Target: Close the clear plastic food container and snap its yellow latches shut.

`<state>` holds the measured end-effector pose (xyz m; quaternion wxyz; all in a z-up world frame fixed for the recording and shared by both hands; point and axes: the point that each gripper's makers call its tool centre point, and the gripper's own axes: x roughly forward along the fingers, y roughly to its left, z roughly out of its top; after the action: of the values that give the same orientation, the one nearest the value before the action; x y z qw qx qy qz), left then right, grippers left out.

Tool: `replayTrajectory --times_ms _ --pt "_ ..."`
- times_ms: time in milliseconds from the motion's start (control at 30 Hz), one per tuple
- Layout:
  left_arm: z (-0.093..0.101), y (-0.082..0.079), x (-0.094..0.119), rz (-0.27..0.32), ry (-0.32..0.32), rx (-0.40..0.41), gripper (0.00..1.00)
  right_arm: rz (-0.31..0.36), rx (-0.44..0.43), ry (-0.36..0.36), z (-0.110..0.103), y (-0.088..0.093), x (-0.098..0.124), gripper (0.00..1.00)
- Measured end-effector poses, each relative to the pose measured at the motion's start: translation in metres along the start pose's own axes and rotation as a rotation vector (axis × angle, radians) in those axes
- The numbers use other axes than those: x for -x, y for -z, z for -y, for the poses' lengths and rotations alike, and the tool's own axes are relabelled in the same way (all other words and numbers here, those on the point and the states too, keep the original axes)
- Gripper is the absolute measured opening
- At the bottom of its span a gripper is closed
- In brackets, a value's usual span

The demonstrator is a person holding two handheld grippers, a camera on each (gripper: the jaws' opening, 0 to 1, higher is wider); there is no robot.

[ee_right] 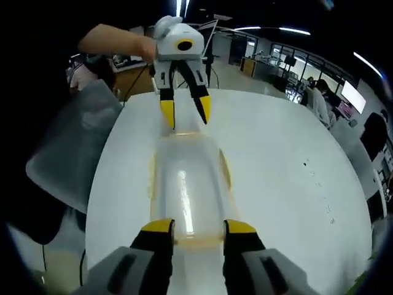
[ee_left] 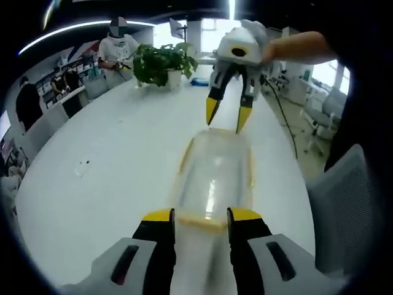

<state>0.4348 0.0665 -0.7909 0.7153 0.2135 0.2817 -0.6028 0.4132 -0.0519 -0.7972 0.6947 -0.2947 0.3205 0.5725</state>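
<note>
A clear plastic container (ee_left: 215,175) with its lid on lies lengthwise on the white table (ee_left: 104,178). Yellow latches (ee_left: 184,158) run along its long sides, and another lies at the near end. My left gripper (ee_left: 201,216) is open, its yellow-tipped jaws straddling that near end. At the far end my right gripper (ee_left: 228,114) hangs open just above the rim, held by a hand. In the right gripper view the same container (ee_right: 187,178) stretches away from my right gripper (ee_right: 198,227), whose jaws straddle its end. The left gripper (ee_right: 186,112) stands open over the opposite end.
A potted plant (ee_left: 163,61) stands at the table's far end, with people (ee_left: 116,49) behind it. A grey chair (ee_left: 347,203) sits close to the table edge beside the container; it appears as the grey chair (ee_right: 73,138) in the right gripper view. A small speck (ee_left: 81,167) lies on the table.
</note>
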Motion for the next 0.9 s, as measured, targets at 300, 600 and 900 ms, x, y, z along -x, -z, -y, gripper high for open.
replayTrajectory --times_ms 300,600,900 --pt "0.01 -0.022 -0.026 0.034 0.025 -0.017 0.34 0.007 0.033 -0.016 0.001 -0.028 -0.019 0.29" --pt "0.018 -0.04 -0.049 0.061 0.038 -0.021 0.34 0.027 0.066 -0.038 0.003 -0.05 -0.035 0.31" --pt "0.03 -0.044 -0.061 0.061 0.076 -0.034 0.34 -0.006 0.088 -0.073 0.001 -0.047 -0.038 0.31"
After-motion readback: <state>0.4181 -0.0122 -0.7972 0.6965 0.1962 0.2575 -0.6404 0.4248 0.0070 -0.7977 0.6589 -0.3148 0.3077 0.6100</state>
